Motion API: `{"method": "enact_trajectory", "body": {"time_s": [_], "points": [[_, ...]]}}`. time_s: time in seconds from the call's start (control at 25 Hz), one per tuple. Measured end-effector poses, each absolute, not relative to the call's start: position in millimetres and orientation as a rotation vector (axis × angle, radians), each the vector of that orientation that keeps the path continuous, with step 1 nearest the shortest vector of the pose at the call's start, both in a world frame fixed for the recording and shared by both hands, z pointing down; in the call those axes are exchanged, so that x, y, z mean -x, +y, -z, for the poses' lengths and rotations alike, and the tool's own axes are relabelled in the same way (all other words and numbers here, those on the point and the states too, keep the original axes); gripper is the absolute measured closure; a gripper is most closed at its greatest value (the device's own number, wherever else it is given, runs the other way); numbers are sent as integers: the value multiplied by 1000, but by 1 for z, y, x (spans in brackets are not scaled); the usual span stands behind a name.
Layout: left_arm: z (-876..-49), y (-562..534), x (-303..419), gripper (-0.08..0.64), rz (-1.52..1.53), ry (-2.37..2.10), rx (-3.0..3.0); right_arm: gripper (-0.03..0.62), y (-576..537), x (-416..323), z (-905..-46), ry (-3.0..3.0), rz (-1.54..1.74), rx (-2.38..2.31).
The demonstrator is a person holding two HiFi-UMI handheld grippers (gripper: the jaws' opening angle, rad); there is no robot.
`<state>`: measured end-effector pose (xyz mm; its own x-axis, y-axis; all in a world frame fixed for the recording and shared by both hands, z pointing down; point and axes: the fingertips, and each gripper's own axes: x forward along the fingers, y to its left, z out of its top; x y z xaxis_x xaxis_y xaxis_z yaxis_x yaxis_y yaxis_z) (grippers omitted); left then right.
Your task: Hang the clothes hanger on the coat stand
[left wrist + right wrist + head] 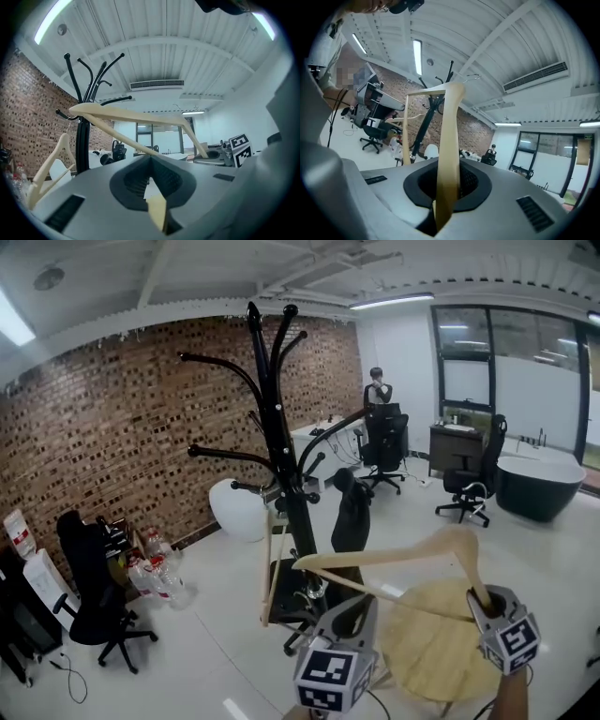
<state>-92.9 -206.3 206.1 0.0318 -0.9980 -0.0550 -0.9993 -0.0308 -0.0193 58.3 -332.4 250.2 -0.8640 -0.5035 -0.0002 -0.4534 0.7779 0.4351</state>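
The black coat stand (281, 432) rises in the middle of the room, its curved arms spread at the top. I hold a light wooden hanger (394, 559) just right of its pole, about level with its lower part. My left gripper (354, 607) is shut on the hanger's lower bar (157, 211). My right gripper (480, 600) is shut on the right end of the hanger's arm (447, 159). The hanger's metal hook (473, 77) shows against the ceiling in the right gripper view. A second wooden hanger (272, 568) hangs low on the stand.
A round wooden table (441, 643) sits under my grippers. Office chairs (94, 596) and water bottles (155, 568) line the brick wall at left. A white egg chair (239, 507), desks with a seated person (377, 385) and a dark tub (539, 486) stand farther back.
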Motion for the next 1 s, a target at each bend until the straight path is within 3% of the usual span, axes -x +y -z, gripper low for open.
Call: {"method": "enact_trajectory", "body": {"time_s": [0.44, 1.0], "points": [[-183, -145, 111, 545, -88, 2117, 2251, 578, -292, 8, -221, -2802, 702, -650], [-194, -122, 120, 545, -49, 2299, 2042, 578, -281, 105, -275, -2845, 661, -198]]}}
